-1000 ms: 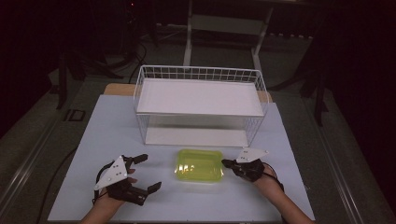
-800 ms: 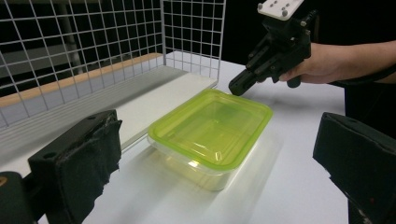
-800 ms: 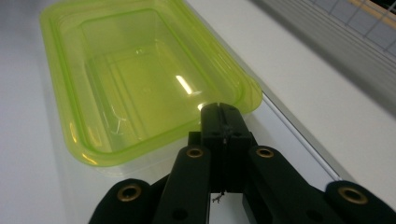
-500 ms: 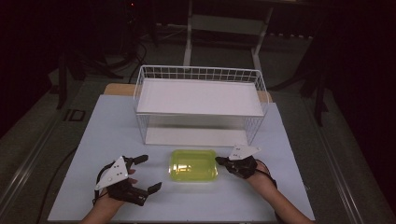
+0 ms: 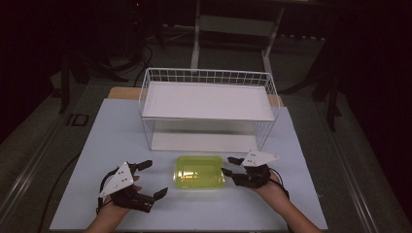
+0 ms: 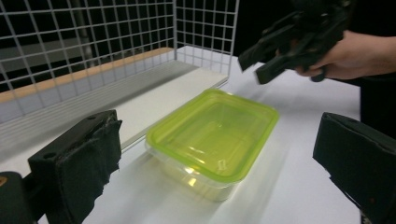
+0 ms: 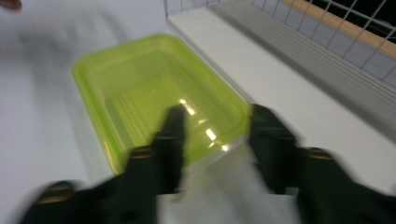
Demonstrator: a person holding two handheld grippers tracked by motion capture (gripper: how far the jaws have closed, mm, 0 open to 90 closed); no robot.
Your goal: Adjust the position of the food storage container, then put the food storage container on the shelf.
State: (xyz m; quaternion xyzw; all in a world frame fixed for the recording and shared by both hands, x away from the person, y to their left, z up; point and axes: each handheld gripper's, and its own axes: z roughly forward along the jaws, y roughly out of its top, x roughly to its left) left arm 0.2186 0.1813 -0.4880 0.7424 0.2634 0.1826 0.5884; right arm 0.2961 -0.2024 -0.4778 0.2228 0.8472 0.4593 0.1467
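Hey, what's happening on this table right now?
A person holds a hand-held gripper in each hand at a white table. The right hand-held gripper is open at the right end of a clear container with a yellow-green lid, its jaws near the rim. The left hand-held gripper is open too, apart from the container's left side. Behind the container stands a white wire rack with a shelf.

White wire rack [image 5: 206,102] behind yellow-green lidded container [image 5: 199,172] on table [image 5: 107,145].

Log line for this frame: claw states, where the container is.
left claw: open, apart from container | right claw: open, at container's right end | green-lidded container: on table, before wire rack
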